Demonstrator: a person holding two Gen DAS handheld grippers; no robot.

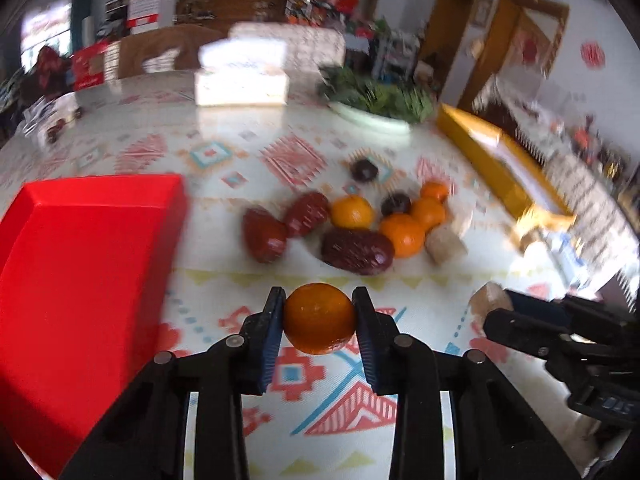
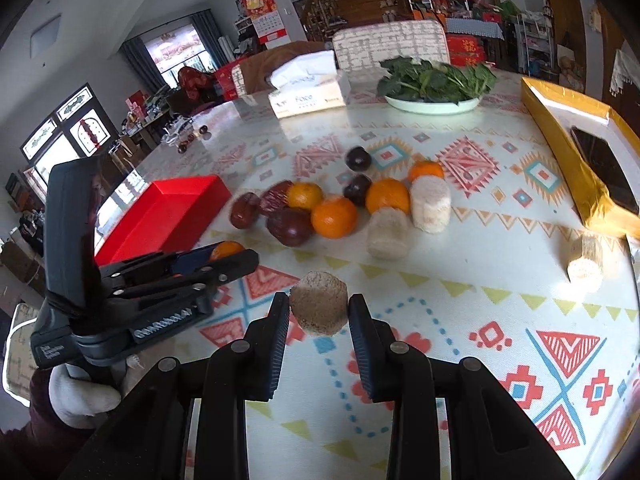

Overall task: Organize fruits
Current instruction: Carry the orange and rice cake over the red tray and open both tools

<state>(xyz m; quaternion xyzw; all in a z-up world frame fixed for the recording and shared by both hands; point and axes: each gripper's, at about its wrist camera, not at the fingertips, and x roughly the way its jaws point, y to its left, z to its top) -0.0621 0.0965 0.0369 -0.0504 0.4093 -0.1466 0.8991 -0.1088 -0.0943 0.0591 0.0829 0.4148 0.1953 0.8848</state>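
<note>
My left gripper is shut on an orange and holds it above the patterned tablecloth, just right of the red tray. My right gripper is shut on a beige cylinder-shaped piece above the table. The left gripper with its orange also shows at the left of the right wrist view, beside the red tray. A pile of oranges, dark red fruits, dark round fruits and beige cylinders lies mid-table. The right gripper shows at the right of the left wrist view.
A yellow box with a phone in it lies at the right edge. A plate of leafy greens and a tissue box stand at the back. One more beige cylinder lies near the yellow box.
</note>
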